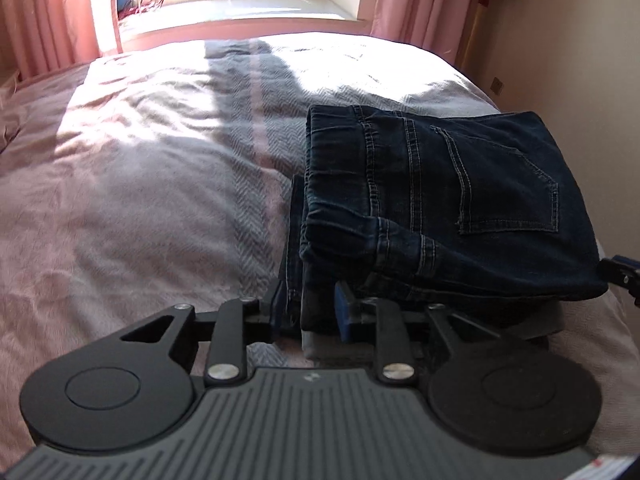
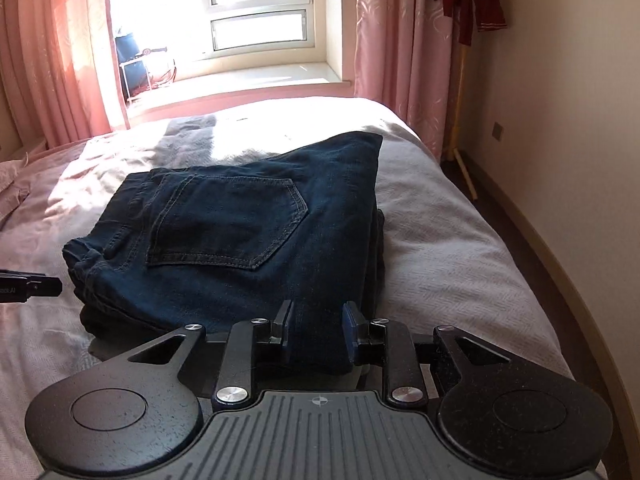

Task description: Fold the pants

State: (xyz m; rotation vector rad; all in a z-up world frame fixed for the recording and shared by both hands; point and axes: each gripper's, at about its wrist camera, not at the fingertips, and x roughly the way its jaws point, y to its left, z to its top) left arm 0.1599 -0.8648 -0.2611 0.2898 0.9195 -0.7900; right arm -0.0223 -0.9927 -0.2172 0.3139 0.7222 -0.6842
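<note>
Dark blue jeans lie folded into a thick stack on the bed, back pocket facing up. My left gripper is shut on the stack's near left corner, with denim layers pinched between its blue pads. In the right wrist view the same jeans fill the middle. My right gripper is shut on their near edge, and the cloth runs down between its fingers. The right gripper's tip shows at the right edge of the left wrist view. The left gripper's tip shows at the left edge of the right wrist view.
The bed has a pale pink and grey cover, sunlit at the far end. Pink curtains frame a window behind it. A wall and floor strip run along the bed's right side.
</note>
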